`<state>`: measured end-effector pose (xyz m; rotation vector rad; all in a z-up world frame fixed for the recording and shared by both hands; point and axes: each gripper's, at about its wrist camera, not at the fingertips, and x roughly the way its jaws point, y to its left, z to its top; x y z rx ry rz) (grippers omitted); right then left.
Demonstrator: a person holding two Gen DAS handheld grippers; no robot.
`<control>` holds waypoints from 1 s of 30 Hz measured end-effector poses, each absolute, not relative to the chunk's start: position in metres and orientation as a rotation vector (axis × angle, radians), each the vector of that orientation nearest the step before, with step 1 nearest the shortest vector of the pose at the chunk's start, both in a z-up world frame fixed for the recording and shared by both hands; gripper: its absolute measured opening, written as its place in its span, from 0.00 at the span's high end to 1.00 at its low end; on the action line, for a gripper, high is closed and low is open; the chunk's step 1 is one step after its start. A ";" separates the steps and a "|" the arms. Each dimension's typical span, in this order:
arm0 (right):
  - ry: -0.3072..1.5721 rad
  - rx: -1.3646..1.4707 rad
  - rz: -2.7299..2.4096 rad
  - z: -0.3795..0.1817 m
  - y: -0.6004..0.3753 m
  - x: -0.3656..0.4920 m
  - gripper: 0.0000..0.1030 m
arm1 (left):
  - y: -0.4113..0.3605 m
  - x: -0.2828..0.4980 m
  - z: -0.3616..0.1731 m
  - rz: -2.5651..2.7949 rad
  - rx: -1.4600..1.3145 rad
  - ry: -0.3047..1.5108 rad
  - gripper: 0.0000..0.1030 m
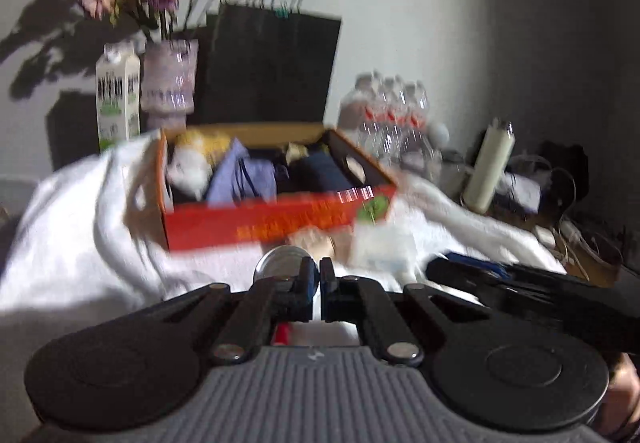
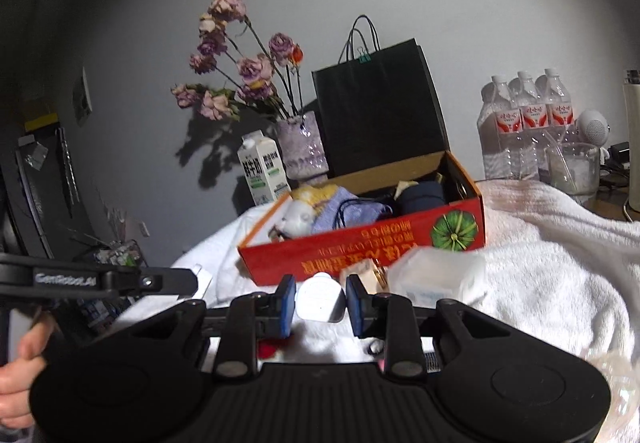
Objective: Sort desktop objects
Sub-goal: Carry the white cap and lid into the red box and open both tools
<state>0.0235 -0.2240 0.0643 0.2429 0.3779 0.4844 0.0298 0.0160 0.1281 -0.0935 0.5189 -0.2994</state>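
Note:
A red-orange cardboard box [image 1: 280,219] [image 2: 360,247] lies on a white towel [image 1: 80,223] [image 2: 560,243]. It holds a purple cloth [image 2: 352,213], a white soft toy and a navy item. My left gripper [image 1: 319,285] [image 2: 188,279] is shut; a thin white piece [image 2: 203,277] sticks out at its tip, raised over the towel in front of the box. A shiny round lid [image 1: 280,263] lies just beyond it. My right gripper [image 2: 320,301] [image 1: 440,269] is shut on a white round jar [image 2: 320,297], held before the box. A tissue pack [image 2: 436,279] [image 1: 384,247] rests beside it.
Behind the box stand a milk carton [image 2: 262,173], a vase of dried flowers [image 2: 300,147], a black paper bag [image 2: 380,115] and a pack of water bottles [image 2: 524,123]. A glass beaker [image 2: 572,167] and a cream cylinder [image 1: 490,167] sit at the right. A hand [image 2: 20,363] grips the left handle.

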 end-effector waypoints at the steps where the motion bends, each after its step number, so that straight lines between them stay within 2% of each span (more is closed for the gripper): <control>1: 0.379 0.251 0.490 0.072 -0.225 0.028 0.75 | 0.021 0.041 0.134 -0.311 -0.097 0.519 0.97; 6: 0.374 0.168 0.470 0.116 -0.216 0.067 0.75 | 0.041 0.116 0.154 -0.279 -0.114 0.578 0.97; 10: 0.431 0.117 0.506 0.138 -0.196 0.138 0.75 | 0.041 0.191 0.147 -0.205 -0.076 0.651 0.97; 15: 0.633 0.051 0.466 0.119 -0.158 0.251 0.75 | 0.039 0.270 0.104 -0.130 0.006 0.788 0.96; 18: 0.746 0.024 0.423 0.097 -0.139 0.300 0.75 | 0.041 0.292 0.086 -0.158 -0.008 0.874 0.94; 20: 0.799 -0.004 0.388 0.084 -0.130 0.319 0.74 | 0.040 0.289 0.089 -0.127 0.004 0.837 0.81; 21: 0.825 -0.003 0.363 0.078 -0.128 0.326 0.68 | 0.042 0.286 0.093 -0.132 0.003 0.814 0.61; 22: 0.848 -0.006 0.344 0.074 -0.127 0.330 0.57 | 0.043 0.281 0.097 -0.133 -0.005 0.794 0.49; 26: 0.811 0.006 0.314 0.082 -0.133 0.320 0.38 | 0.050 0.271 0.114 -0.135 -0.007 0.769 0.45; 27: 0.795 0.011 0.316 0.086 -0.135 0.314 0.29 | 0.053 0.267 0.117 -0.112 -0.015 0.765 0.35; 28: 0.782 0.007 0.319 0.091 -0.137 0.307 0.26 | 0.053 0.267 0.119 -0.082 -0.029 0.766 0.23; 30: 0.757 -0.027 0.314 0.098 -0.139 0.291 0.24 | 0.055 0.259 0.122 -0.030 -0.063 0.781 0.18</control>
